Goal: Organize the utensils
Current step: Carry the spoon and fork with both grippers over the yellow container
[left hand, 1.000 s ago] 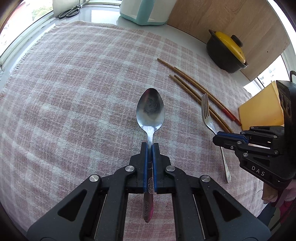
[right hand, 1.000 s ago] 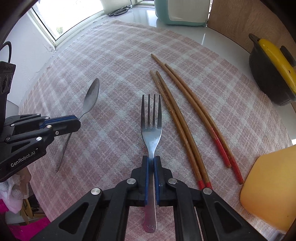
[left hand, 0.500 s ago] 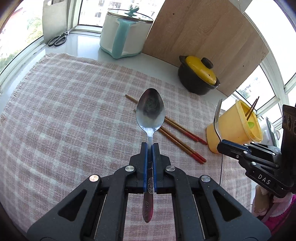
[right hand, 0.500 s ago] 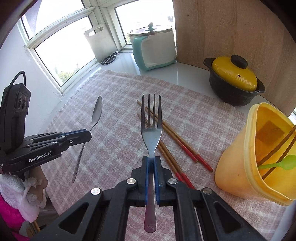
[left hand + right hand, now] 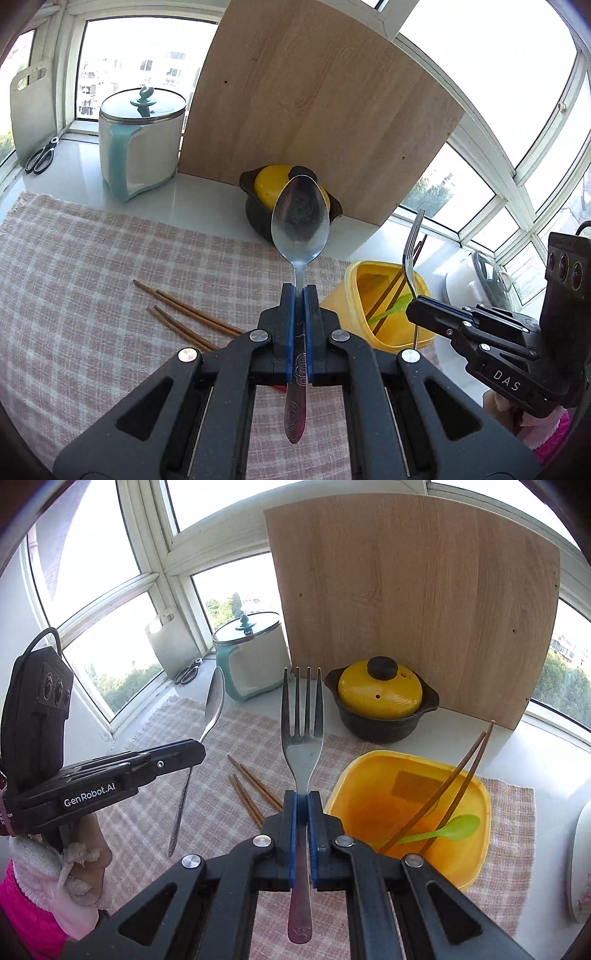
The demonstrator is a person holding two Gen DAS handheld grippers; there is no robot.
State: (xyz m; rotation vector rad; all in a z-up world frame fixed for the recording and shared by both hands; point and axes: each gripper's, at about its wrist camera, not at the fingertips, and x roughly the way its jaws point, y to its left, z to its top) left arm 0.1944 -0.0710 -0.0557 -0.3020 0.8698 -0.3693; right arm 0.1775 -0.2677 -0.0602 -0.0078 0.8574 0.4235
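1. The left gripper (image 5: 300, 295) is closed fully on the neck of a shiny steel spoon (image 5: 300, 218), whose oval bowl stands ahead of the jaws and whose patterned handle end hangs behind them.
2. The right gripper (image 5: 303, 797) is clamped in the same way on a steel fork with 4 tines (image 5: 302, 716); the tines are ahead of the jaws and the handle end is behind them.
3. Compared with 1 second ago, both utensils have been lifted off the pink checked cloth (image 5: 92, 266), where they lay flat, and are now carried in the air with the cloth well below the jaws.
4. A yellow square plastic container (image 5: 476, 786) has come into view, just ahead and to the right of the right jaws. 2 brown chopsticks and a green plastic spoon (image 5: 456, 825) are already standing in it.
5. It is judged that the pick-up is done and that the carrying toward this container is in hand.
6. 4 brown wooden chopsticks (image 5: 184, 317) are left on the cloth, below and to the left of the left jaws.
7. The cloth is laid on a white counter (image 5: 207, 206) under bright windows. A wooden board (image 5: 424, 590), a black pot with a yellow lid (image 5: 380, 698) and a white and teal pot with a glass lid (image 5: 140, 147) are seen far ahead of the jaws.
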